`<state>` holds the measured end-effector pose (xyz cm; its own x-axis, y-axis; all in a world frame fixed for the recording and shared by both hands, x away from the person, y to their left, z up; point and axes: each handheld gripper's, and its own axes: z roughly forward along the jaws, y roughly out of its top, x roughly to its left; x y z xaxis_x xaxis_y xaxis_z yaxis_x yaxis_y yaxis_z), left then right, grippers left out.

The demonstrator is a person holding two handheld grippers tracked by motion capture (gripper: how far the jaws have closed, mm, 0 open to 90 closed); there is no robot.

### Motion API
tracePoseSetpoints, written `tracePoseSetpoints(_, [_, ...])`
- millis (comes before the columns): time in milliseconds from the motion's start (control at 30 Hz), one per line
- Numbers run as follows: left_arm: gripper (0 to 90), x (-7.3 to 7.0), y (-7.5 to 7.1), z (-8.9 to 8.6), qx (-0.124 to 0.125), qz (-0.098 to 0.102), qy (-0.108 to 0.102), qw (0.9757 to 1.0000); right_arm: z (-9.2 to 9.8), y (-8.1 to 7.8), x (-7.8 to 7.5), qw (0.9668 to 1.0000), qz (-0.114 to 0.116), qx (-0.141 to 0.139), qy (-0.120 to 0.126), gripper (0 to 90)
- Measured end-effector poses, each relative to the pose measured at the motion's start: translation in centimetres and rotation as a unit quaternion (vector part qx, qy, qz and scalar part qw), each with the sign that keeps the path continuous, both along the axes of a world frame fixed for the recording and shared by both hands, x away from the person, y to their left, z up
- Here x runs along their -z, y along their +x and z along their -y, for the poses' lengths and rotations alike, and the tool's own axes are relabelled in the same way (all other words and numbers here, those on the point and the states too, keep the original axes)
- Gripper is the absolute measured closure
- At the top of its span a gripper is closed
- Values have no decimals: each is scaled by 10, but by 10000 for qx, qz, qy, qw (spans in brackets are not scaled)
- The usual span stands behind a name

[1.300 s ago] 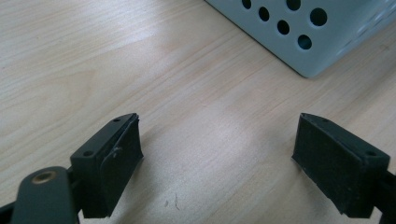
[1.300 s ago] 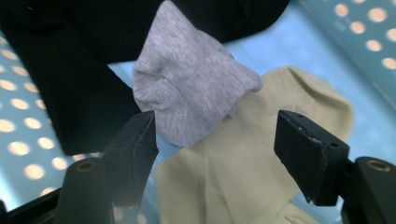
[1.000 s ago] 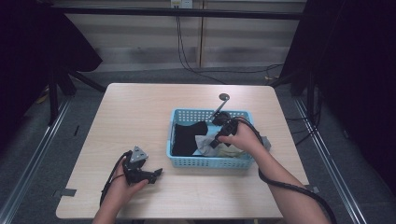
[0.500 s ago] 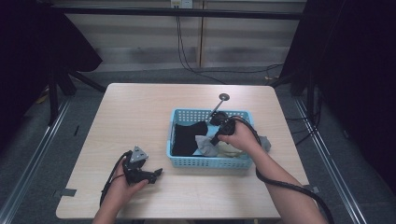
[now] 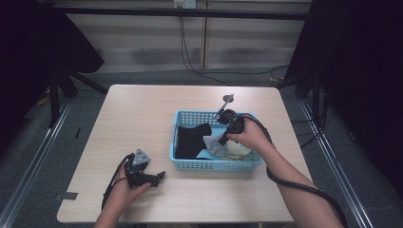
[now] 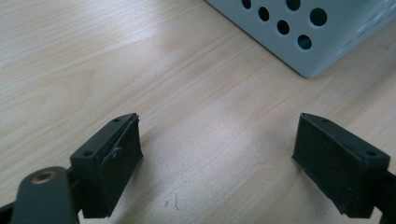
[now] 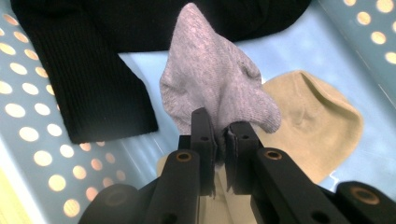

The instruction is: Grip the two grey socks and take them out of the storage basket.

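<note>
The right claw (image 7: 220,135) is pinching a fold of the grey sock (image 7: 210,88) — soft, light, likely draping; left claw (image 6: 219,158) is resting wide open, holding nothing, on the counter (image 6: 93,60)

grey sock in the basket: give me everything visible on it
The grey sock is a soft, fine-knit light grey piece, bunched and lifted into a peak. The right hand-held gripper is shut on its lower fold. It sits inside the blue basket, overlapping a black ribbed garment, with a beige sock beside it. In the high view it shows as a pale crumple mid-basket.
</note>
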<state>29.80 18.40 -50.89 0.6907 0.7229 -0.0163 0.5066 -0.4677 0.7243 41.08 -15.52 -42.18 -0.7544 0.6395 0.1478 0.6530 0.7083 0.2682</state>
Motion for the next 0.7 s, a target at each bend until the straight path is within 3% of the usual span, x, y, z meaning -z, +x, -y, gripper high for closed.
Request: tracePoseSetpoints(700, [145,0,0,0,0,4,2,10000,8,-2,-20,10000,38,-63,-40,836])
